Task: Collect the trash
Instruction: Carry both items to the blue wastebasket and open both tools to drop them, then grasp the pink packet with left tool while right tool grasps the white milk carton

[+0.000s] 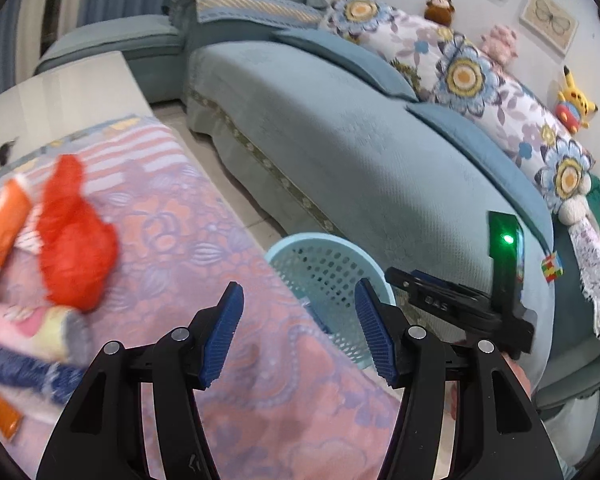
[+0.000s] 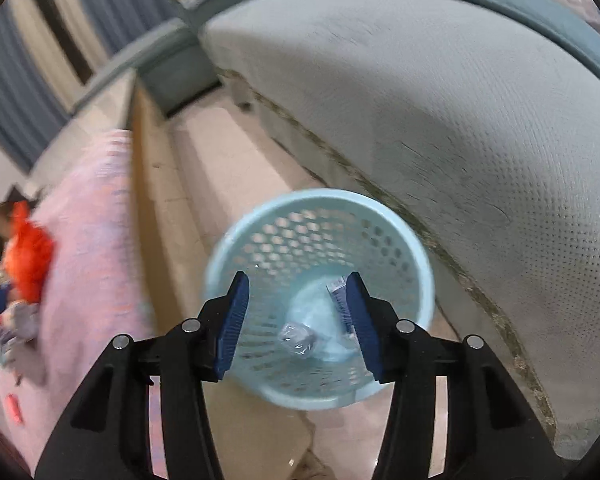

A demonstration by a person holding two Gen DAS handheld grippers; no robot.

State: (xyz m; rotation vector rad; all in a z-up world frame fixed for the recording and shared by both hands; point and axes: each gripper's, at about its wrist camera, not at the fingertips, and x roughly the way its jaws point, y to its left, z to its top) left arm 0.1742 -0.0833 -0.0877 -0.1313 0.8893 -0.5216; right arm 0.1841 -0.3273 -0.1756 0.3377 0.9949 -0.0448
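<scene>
A light blue perforated basket [image 2: 404, 256] stands on the floor between table and sofa; it also shows in the left wrist view [image 1: 320, 272]. Inside lie a crumpled clear wrapper [image 2: 298, 338] and a blue-printed packet [image 2: 337, 292]. My right gripper [image 2: 298, 322] is open and empty, directly above the basket; its body shows in the left wrist view [image 1: 460, 304]. My left gripper [image 1: 298, 330] is open and empty over the table's right edge. A crumpled red bag [image 1: 76, 240], an orange packet [image 1: 2, 224] and other wrappers [image 1: 28, 364] lie on the table at left.
The table wears a pink floral cloth [image 1: 228, 320]. A teal sofa [image 1: 360, 152] with floral cushions and plush toys runs along the right. Tiled floor [image 2: 228, 168] lies between table and sofa. A Rubik's cube [image 1: 552, 269] sits on the sofa.
</scene>
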